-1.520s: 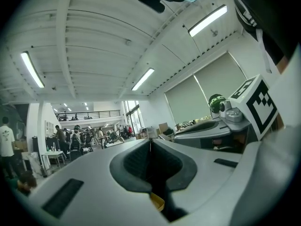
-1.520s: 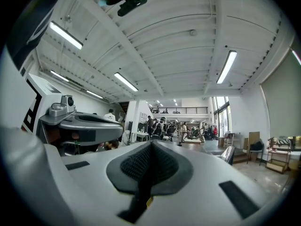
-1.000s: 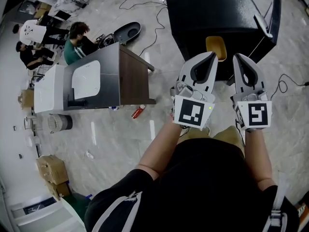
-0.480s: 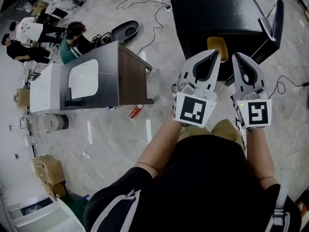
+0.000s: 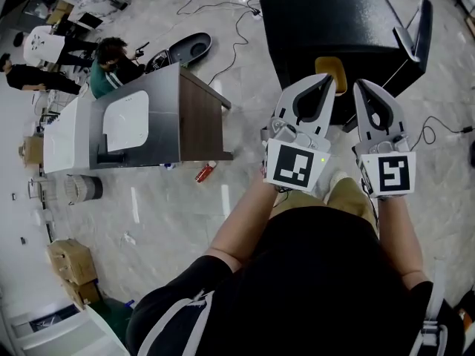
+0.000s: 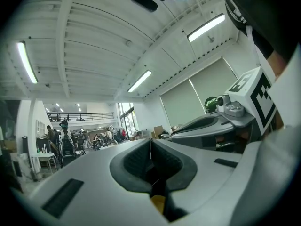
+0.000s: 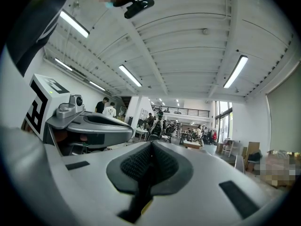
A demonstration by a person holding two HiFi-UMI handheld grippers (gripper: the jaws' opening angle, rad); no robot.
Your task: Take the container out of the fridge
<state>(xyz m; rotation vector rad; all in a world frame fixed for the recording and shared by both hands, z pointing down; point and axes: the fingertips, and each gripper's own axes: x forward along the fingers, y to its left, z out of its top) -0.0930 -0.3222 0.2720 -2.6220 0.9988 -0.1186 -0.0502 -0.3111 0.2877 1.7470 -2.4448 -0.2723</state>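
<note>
In the head view a black fridge (image 5: pixel 334 17) stands on the floor ahead, its door (image 5: pixel 419 24) swung open at the right. A yellow container (image 5: pixel 326 69) shows at the fridge's front edge, partly hidden behind the grippers. My left gripper (image 5: pixel 327 80) and right gripper (image 5: pixel 361 85) are held side by side in front of my body, tips toward the fridge, both shut with nothing in them. The left gripper view shows its jaws (image 6: pixel 150 141) closed against the ceiling and hall. The right gripper view shows the same for its jaws (image 7: pixel 151 143).
A grey and brown desk (image 5: pixel 159 117) stands to the left with a seated person (image 5: pixel 111 61) behind it. Cables (image 5: pixel 241 21) trail over the marble floor. A red object (image 5: pixel 204 173) lies by the desk. Cardboard boxes (image 5: pixel 70 262) sit at the lower left.
The view has drifted slightly, so the desk and the people sit a little further left. Both grippers stay shut and side by side, a touch higher in the frame.
</note>
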